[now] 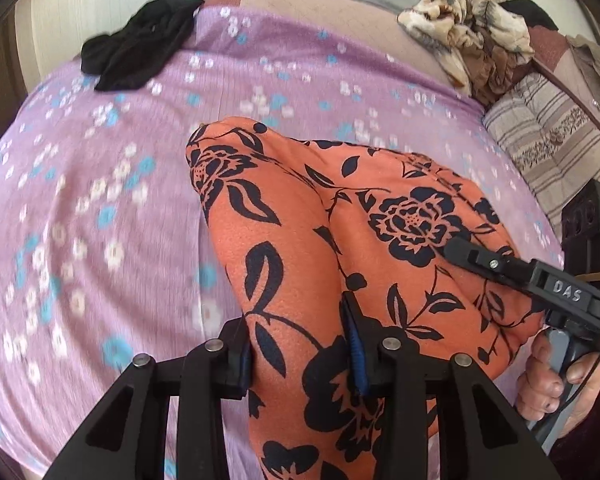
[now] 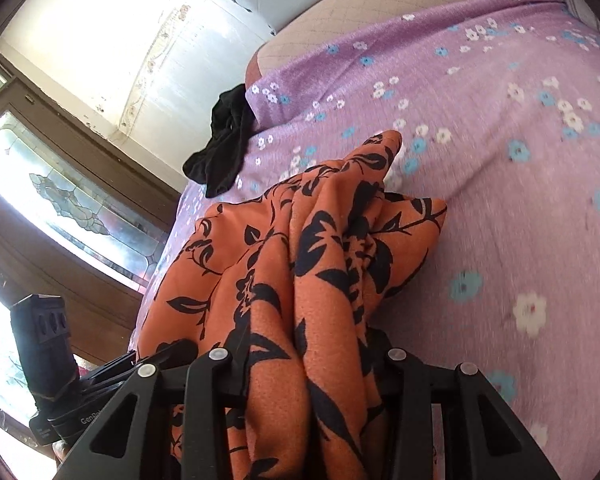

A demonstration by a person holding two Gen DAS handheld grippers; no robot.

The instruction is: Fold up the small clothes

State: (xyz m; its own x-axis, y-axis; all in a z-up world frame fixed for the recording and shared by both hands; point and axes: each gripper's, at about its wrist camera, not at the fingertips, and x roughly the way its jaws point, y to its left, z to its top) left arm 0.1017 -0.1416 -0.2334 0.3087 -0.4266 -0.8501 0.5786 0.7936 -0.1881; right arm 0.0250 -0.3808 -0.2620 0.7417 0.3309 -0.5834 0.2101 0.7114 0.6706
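An orange garment [image 1: 284, 240] with a dark flower print hangs bunched over the purple flowered bedsheet [image 1: 100, 200]. My left gripper [image 1: 300, 326] is shut on a thick fold of it, the cloth running up between the blue pads. In the right wrist view, my right gripper [image 2: 308, 344] is shut on another bunch of the same orange garment [image 2: 332, 240], which trails ahead onto the bedsheet [image 2: 500, 160]. In the left wrist view one black finger [image 1: 466, 252] of the right gripper lies against the cloth at the right, held by a person's hand [image 1: 548, 384].
A black garment [image 1: 140, 48] lies at the sheet's far left edge, also in the right wrist view [image 2: 224, 140]. A heap of beige patterned clothes [image 1: 472, 32] sits at the far right, with a striped cushion [image 1: 552, 140] below it. A wall and a glazed door [image 2: 60, 200] lie to the left.
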